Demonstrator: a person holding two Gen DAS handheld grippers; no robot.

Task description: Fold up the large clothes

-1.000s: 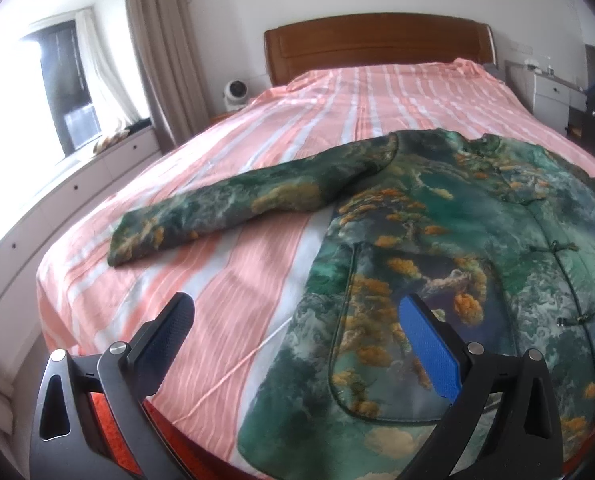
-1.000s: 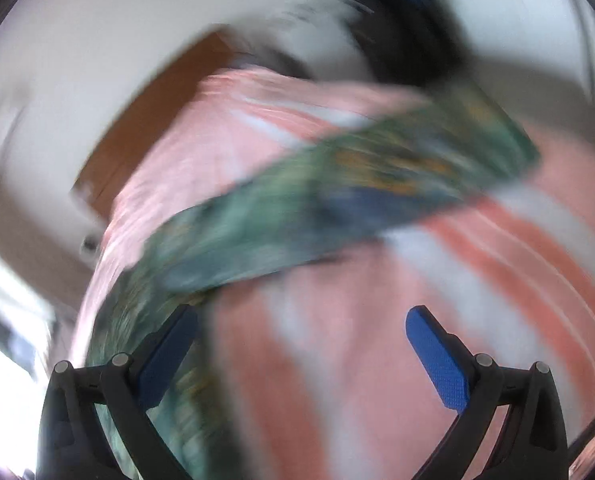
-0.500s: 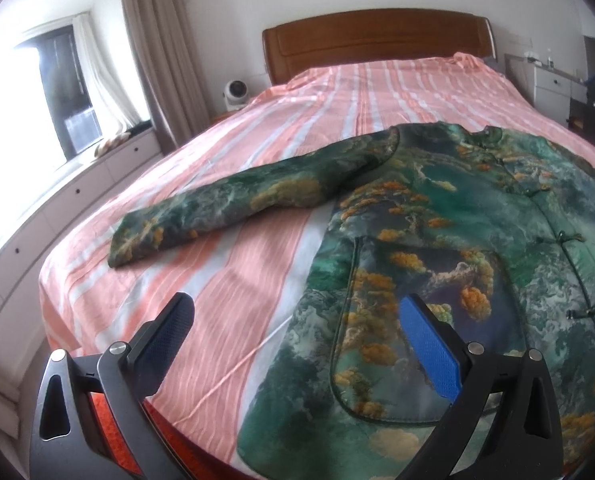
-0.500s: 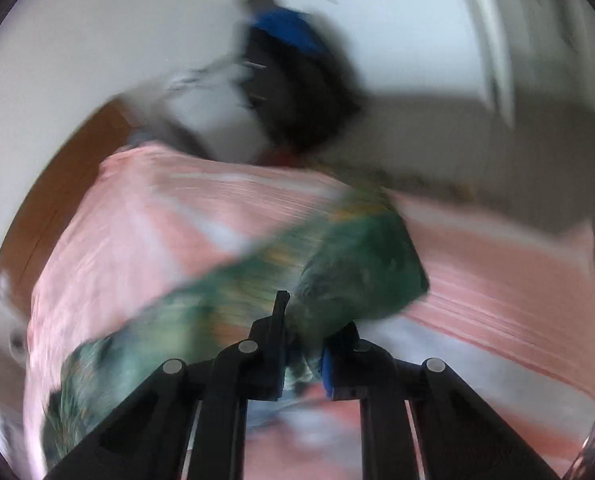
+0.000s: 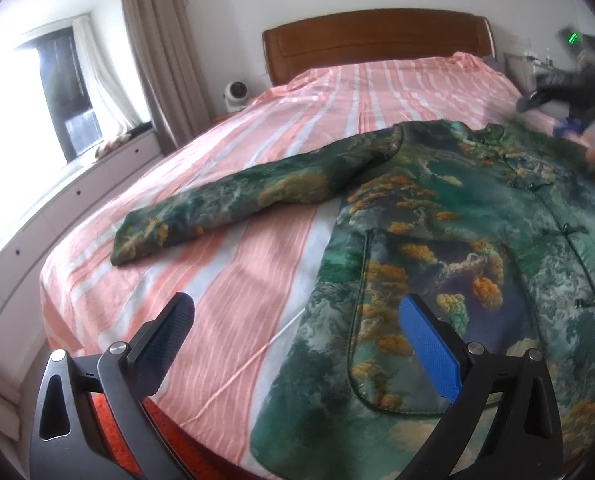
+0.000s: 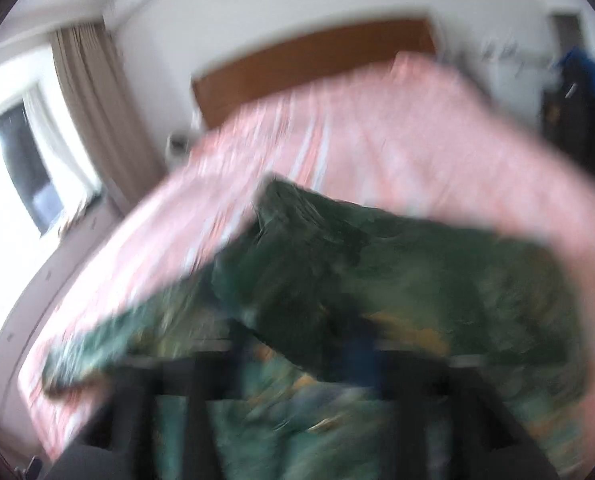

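Observation:
A green jacket (image 5: 457, 240) with orange and white print lies face up on the pink striped bed (image 5: 257, 264). Its left sleeve (image 5: 233, 204) stretches out flat toward the window side. My left gripper (image 5: 297, 332) is open and empty, hovering over the bed's near edge by the jacket's hem. The right wrist view is heavily blurred: my right gripper (image 6: 301, 356) is shut on the jacket's right sleeve (image 6: 377, 264), which hangs lifted above the jacket body. That gripper also shows, blurred, at the far right of the left wrist view (image 5: 569, 96).
A wooden headboard (image 5: 377, 44) stands at the far end. A window (image 5: 65, 92), curtain (image 5: 157, 48) and low white cabinets (image 5: 37, 216) run along the left. A small white fan (image 5: 235, 94) sits beside the headboard. A nightstand (image 5: 525, 64) and dark clothes (image 6: 577, 96) are at the right.
My right gripper closed on the right sleeve and has swung it up and over toward the jacket body. My left gripper has stayed open and almost still.

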